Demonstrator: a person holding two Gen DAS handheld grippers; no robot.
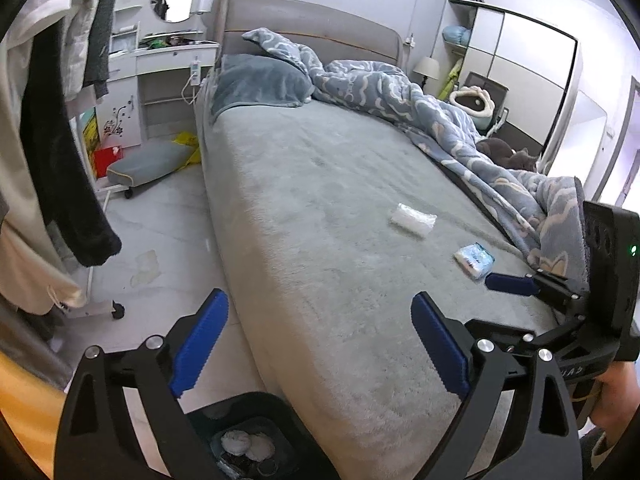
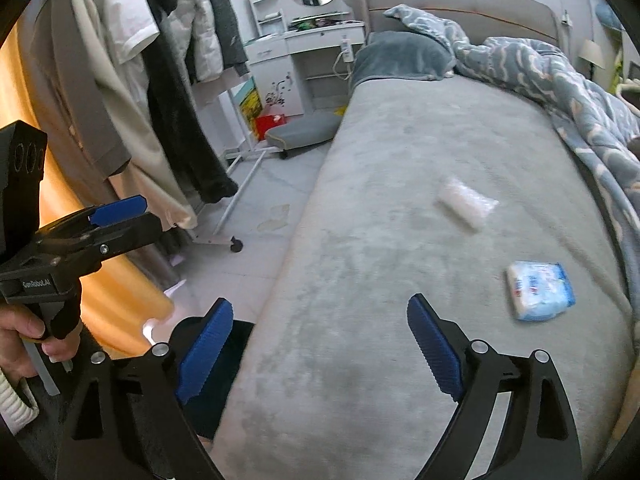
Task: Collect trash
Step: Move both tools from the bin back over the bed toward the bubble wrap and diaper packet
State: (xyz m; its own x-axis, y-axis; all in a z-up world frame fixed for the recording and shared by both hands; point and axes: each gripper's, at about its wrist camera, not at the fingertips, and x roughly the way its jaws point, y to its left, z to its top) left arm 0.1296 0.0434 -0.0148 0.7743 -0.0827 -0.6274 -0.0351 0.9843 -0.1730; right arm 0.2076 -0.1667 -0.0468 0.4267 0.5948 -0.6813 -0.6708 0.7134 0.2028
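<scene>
1. The blue-and-white soft tissue packet (image 2: 541,290) lies on the grey plush bed cover (image 2: 360,240), near the white crinkled plastic wrapper (image 2: 466,203).
2. The right gripper (image 2: 320,344), jaws wide and empty, should be lowered astride the packet.
3. The left gripper (image 1: 320,344), likewise spread and empty, is kept by the black bin (image 1: 248,436).

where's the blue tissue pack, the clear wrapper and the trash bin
blue tissue pack (image 2: 540,290), right wrist view, middle of its face
clear wrapper (image 1: 412,220), left wrist view, its middle
trash bin (image 1: 240,404), left wrist view, far rim

You are facing an open stretch of grey plush bed (image 2: 392,240); the rumpled blue patterned quilt (image 2: 592,112) is walling its right edge, hanging coats (image 2: 160,80) crowding the left aisle.
</scene>
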